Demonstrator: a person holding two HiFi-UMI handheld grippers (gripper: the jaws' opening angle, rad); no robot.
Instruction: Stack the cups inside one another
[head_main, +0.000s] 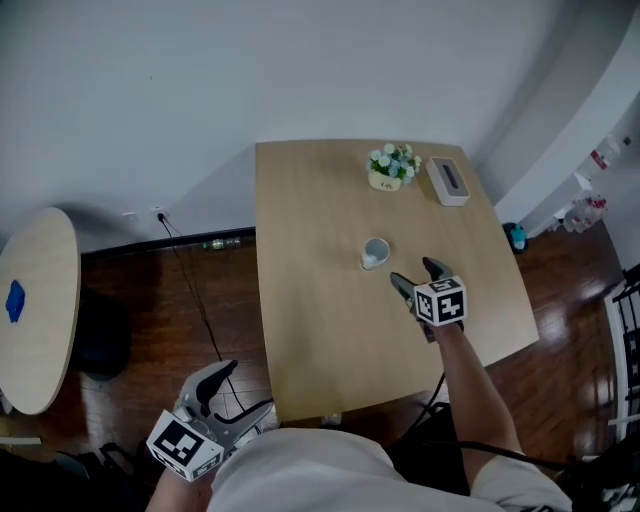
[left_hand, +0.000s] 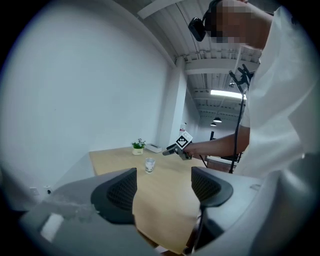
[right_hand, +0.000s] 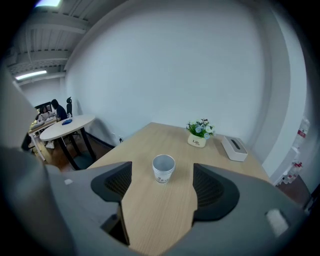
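One white paper cup (head_main: 374, 252) stands upright in the middle of the wooden table (head_main: 320, 330); whether more cups sit inside it I cannot tell. In the right gripper view the cup (right_hand: 163, 168) is straight ahead, beyond the jaws. My right gripper (head_main: 416, 273) hovers over the table just right of the cup, open and empty. My left gripper (head_main: 236, 390) is held low off the table's near left corner, open and empty. From the left gripper view the cup (left_hand: 149, 164) is far ahead and the right gripper (left_hand: 171, 149) points at it.
A small potted plant (head_main: 392, 166) and a white tissue box (head_main: 448, 180) stand at the table's far end. A round table (head_main: 35, 300) with a blue item sits at the left over dark wood floor. A cable (head_main: 195, 290) runs along the floor.
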